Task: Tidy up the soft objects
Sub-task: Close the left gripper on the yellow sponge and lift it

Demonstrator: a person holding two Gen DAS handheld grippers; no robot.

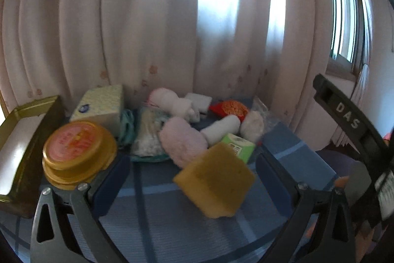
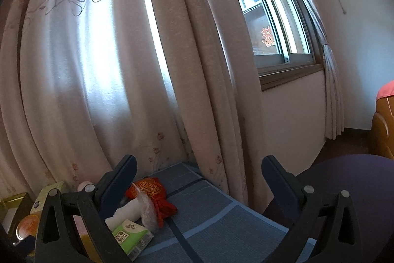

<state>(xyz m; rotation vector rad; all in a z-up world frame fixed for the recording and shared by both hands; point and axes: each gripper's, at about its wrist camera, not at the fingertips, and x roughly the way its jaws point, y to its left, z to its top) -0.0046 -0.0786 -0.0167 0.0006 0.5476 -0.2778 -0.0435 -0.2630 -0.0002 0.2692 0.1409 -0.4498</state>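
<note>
Both pairs of jaws stand spread wide with nothing pinched between them. On the left gripper [image 1: 192, 179], a yellow sponge [image 1: 215, 180] shows blurred in the gap between the fingers, touching neither; whether it rests on the blue checked cloth [image 1: 157, 218] of the worktop cannot be told. Just behind the sponge lie a pink fluffy cloth [image 1: 181, 139], a green tissue pack [image 1: 238, 146], a white rolled towel [image 1: 220, 128] and a red and orange pouch [image 1: 230, 109], all crowded together. Farther left in that view sit a gold round tin [image 1: 77, 154] beside the left finger, a pale tissue box [image 1: 99, 105] behind it, and a gold rectangular tin [image 1: 22, 137] at the edge. The right gripper [image 2: 199, 186] frames bare cloth and the worktop's far corner against the curtain [image 2: 98, 78]; the tissue pack, the towel and the pouch lie by its left finger. Only the right wrist view shows the window [image 2: 268, 16] clearly and a purple seat [image 2: 357, 189] past the worktop's edge, while only the left wrist view shows the sponge and the pink cloth.
</note>
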